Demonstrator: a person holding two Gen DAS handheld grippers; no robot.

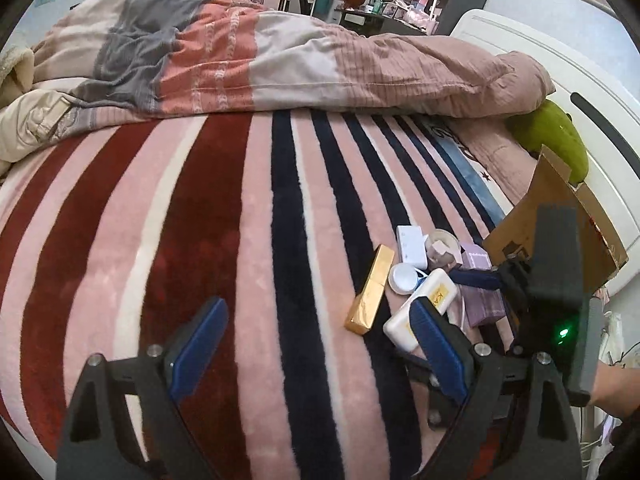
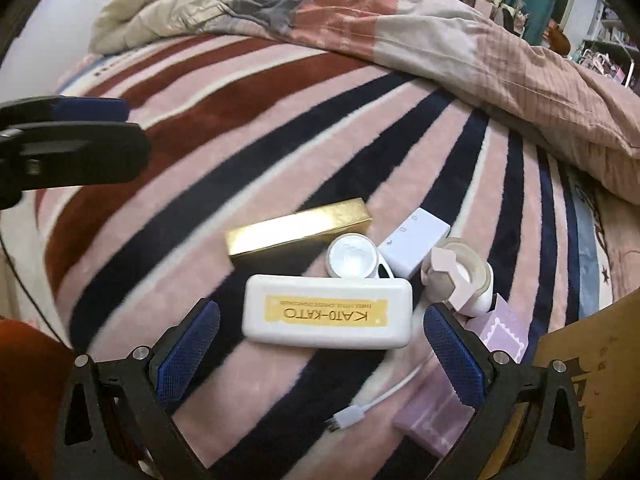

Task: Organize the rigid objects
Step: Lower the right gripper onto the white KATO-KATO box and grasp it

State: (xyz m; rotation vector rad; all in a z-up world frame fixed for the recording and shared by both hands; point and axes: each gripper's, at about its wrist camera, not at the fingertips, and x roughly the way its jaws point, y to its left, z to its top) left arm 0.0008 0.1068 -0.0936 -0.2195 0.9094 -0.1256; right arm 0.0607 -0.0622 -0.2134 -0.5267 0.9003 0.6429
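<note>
The right hand-held gripper (image 2: 322,338), fingers spread wide, is lining up on the white case (image 2: 328,312) — next, straddling and closing; the left hand-held gripper (image 1: 316,344) is hanging parted, empty.

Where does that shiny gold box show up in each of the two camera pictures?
Left wrist view: the gold box lies right of centre on the striped blanket, standing almost on end in the picture, at the left edge of the pile.
Right wrist view: the gold box lies near the centre, almost crosswise.
Shared landmark: the white KATO-KATO case, beside the box in both.
</note>
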